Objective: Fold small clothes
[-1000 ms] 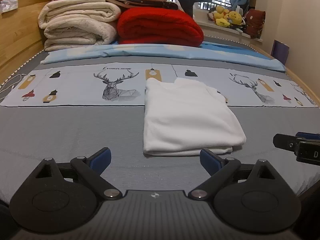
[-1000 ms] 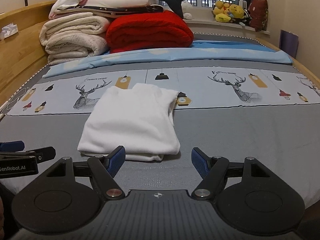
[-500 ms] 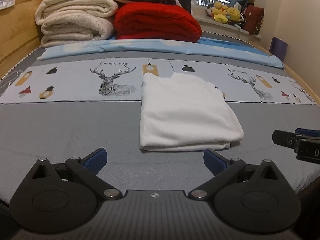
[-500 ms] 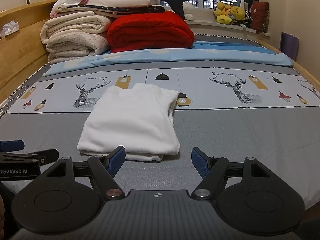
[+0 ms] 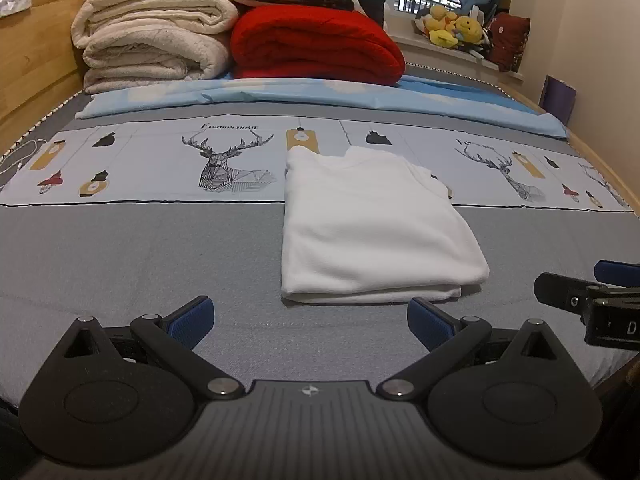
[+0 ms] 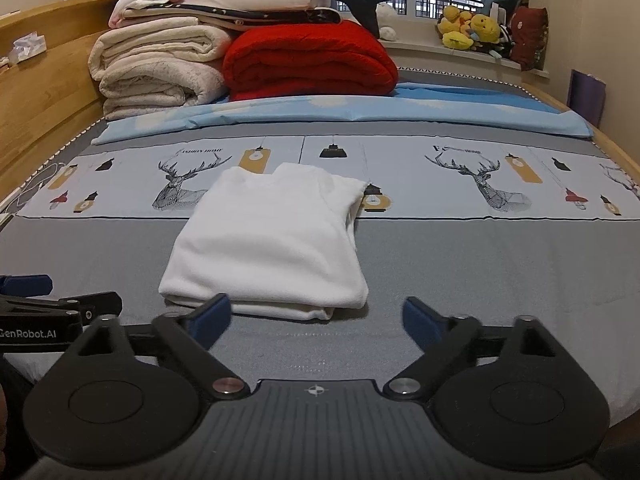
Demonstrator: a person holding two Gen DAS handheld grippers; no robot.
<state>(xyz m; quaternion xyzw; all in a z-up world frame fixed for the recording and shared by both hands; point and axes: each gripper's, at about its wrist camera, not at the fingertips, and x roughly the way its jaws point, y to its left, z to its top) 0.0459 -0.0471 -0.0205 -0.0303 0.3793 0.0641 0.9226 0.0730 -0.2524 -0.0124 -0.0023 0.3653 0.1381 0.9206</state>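
A white garment (image 5: 372, 228) lies folded into a neat rectangle on the bed, and it also shows in the right wrist view (image 6: 272, 240). My left gripper (image 5: 310, 316) is open and empty, just short of the garment's near edge. My right gripper (image 6: 316, 316) is open and empty, in front of the garment's near edge and apart from it. The right gripper shows at the right edge of the left wrist view (image 5: 592, 300). The left gripper shows at the left edge of the right wrist view (image 6: 48, 304).
The grey bedsheet (image 5: 120, 264) has a printed deer band (image 5: 228, 160). Stacked cream blankets (image 5: 152, 40) and a red blanket (image 5: 316, 44) sit at the far end. A wooden bed frame (image 6: 36, 92) runs along the left. Plush toys (image 6: 476, 28) sit on the windowsill.
Both grippers have drawn back slightly and tilted, so the garment sits a little farther away in view. Both stay open. The garment has not moved.
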